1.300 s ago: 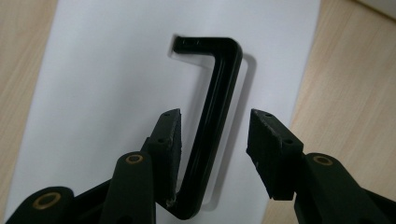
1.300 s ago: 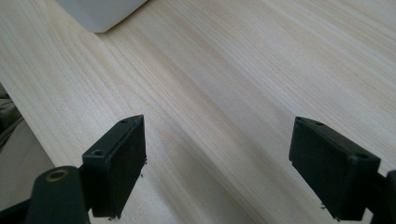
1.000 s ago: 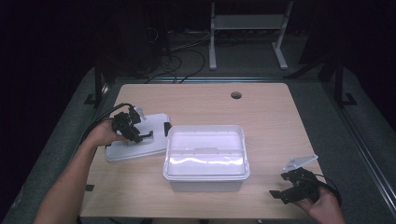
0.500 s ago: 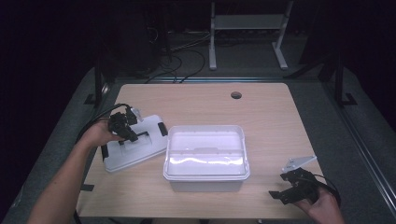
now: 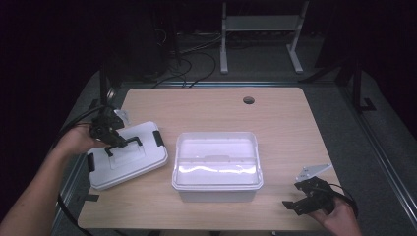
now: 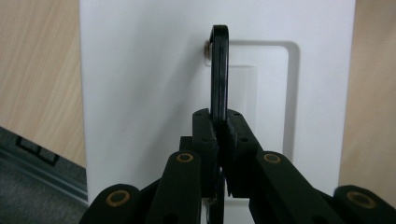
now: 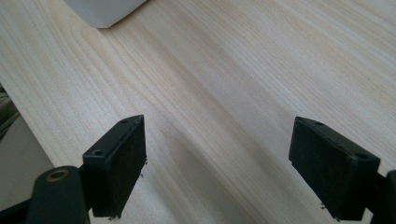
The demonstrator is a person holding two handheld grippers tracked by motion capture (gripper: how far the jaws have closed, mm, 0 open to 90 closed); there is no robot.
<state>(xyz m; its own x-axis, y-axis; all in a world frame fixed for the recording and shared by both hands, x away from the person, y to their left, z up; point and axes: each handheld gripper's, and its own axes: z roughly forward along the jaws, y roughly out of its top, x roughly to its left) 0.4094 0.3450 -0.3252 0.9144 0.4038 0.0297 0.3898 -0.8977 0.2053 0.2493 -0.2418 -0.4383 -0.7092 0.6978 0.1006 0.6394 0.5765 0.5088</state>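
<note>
White lid [image 5: 127, 160] gripped by black handle [image 6: 218, 70] in left gripper [image 6: 218, 128], jaws just closed on it. Open box [image 5: 216, 164] beside gripper, uncovered. Right gripper [image 5: 301, 199] released, idle. Left: carry lid over, seat it.

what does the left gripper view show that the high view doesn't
Left gripper view: the pads pinch the lid's black handle, which stands on edge between the jaws, and the recess moulded around it.

High view: the open white box mid-table, the lid's end clips, the right gripper with jaws apart near the table's front right corner, and both forearms.

Both: the left gripper, its jaws just closed, holding the white lid by that handle.
</note>
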